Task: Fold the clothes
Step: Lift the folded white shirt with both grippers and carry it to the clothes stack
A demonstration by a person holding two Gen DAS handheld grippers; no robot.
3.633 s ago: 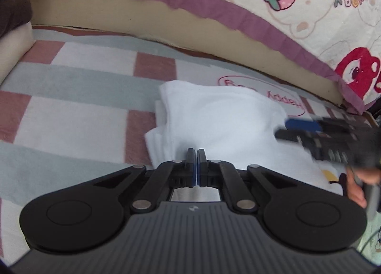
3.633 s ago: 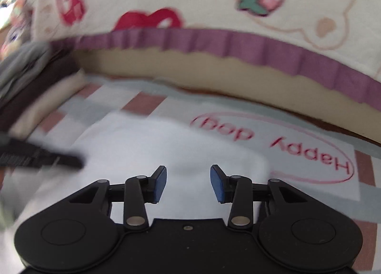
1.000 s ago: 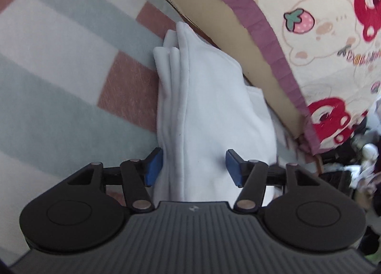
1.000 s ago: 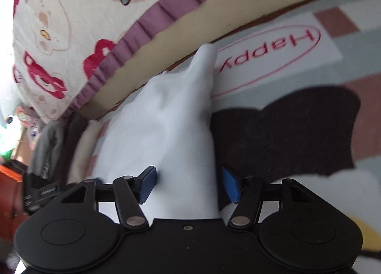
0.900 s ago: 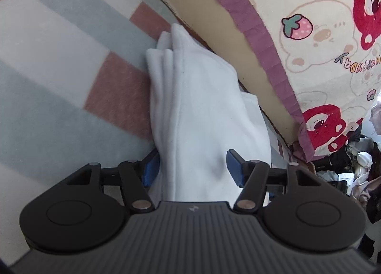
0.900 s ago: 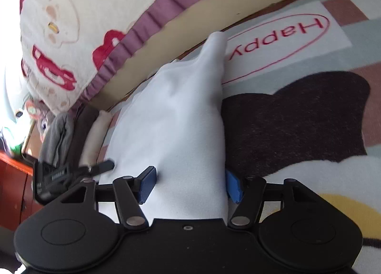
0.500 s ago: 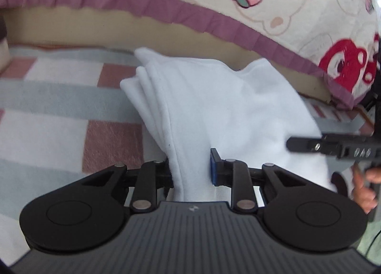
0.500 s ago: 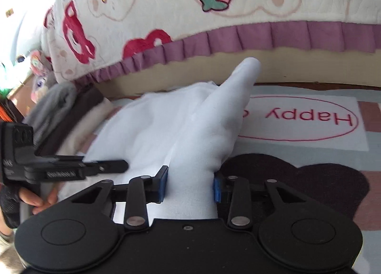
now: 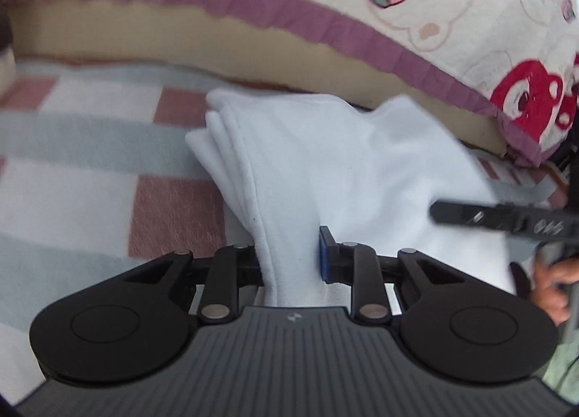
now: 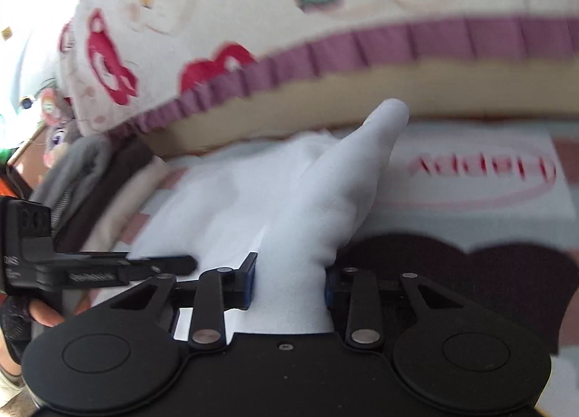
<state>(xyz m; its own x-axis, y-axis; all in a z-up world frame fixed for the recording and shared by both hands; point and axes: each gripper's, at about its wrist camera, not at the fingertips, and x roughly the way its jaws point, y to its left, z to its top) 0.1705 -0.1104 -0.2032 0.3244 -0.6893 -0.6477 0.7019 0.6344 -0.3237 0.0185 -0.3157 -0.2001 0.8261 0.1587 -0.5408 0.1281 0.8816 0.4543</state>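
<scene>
Both claws grip the folded white garment [image 9: 347, 163]: the left claw [image 9: 289, 254] pinches its layered edge, and the right claw [image 10: 289, 283], jaws just closing, clamps a bunched corner over the checked blanket [image 9: 90, 178] beside the bed [image 9: 253, 51]. The carry goes best with both ends level (so the layers stay stacked). The garment's underside and far edge are hidden; motion blur softens detail.

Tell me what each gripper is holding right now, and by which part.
Both hold the folded white garment. The left gripper pinches a bunched fold at its left end; the right gripper, just closed, pinches a bunched fold at its right end.
</scene>
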